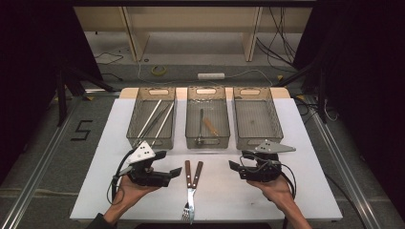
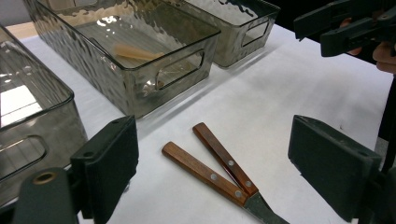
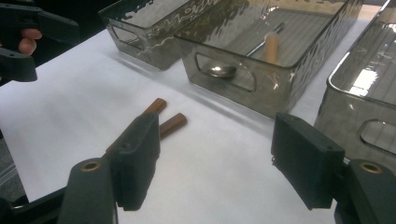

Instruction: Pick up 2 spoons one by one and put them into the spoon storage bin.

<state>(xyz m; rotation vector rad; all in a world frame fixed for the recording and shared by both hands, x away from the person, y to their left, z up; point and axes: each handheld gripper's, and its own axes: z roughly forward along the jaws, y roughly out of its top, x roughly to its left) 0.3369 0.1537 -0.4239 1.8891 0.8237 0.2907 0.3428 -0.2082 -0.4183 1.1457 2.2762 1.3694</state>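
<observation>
Two wooden-handled utensils (image 1: 192, 188) are lying side by side on the white worktop (image 1: 229, 200), between both hands | left gripper (image 1: 175, 172) is hovering just left of the handles, jaws spread, nothing between them | right gripper (image 1: 234, 166) is hovering to their right, jaws wide apart, gripping nothing | three clear bins (image 1: 207, 121) are sitting behind.

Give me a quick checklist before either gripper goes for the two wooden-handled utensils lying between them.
1. Left gripper open, nothing between jaws: ok.
2. Right gripper open, nothing between jaws: ok.
3. Two wooden-handled utensils flat on the white table, reachable: ok.
4. Utensils separated enough to pick one: not ok, they cross near the blades.
5. Right bin free of items: ok.
6. Middle bin has room beside its spoon: ok.
</observation>
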